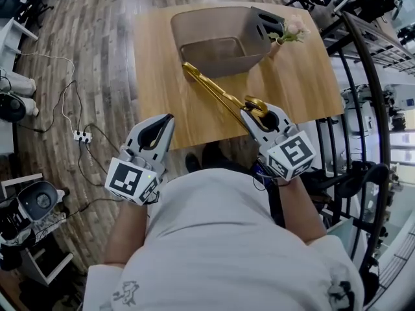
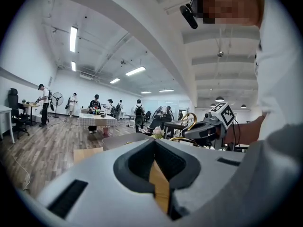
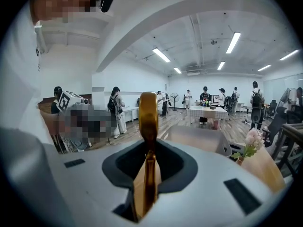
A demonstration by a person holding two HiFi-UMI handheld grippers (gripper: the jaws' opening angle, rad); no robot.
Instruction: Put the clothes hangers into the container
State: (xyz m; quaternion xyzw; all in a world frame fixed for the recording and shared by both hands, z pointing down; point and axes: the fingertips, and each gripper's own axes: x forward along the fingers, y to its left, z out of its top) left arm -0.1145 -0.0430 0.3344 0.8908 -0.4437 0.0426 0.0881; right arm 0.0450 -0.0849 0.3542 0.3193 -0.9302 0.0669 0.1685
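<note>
Gold clothes hangers (image 1: 214, 89) stretch in a bundle from my right gripper (image 1: 249, 112) toward the grey-brown container (image 1: 249, 60) at the far end of the wooden table (image 1: 159, 83). The right gripper is shut on the hangers near their hooks; in the right gripper view the gold metal (image 3: 148, 126) is pinched upright between the jaws (image 3: 147, 193). The hangers' far tip sits just at the container's near wall. My left gripper (image 1: 168, 118) hovers at the table's near-left edge, shut (image 2: 161, 193) with nothing in it.
A small vase of pink flowers (image 1: 290, 32) stands beside the container's right side. A black metal rack (image 1: 363, 76) runs along the table's right. A power strip with cables (image 1: 81, 135) lies on the floor at left. People stand far off in the room.
</note>
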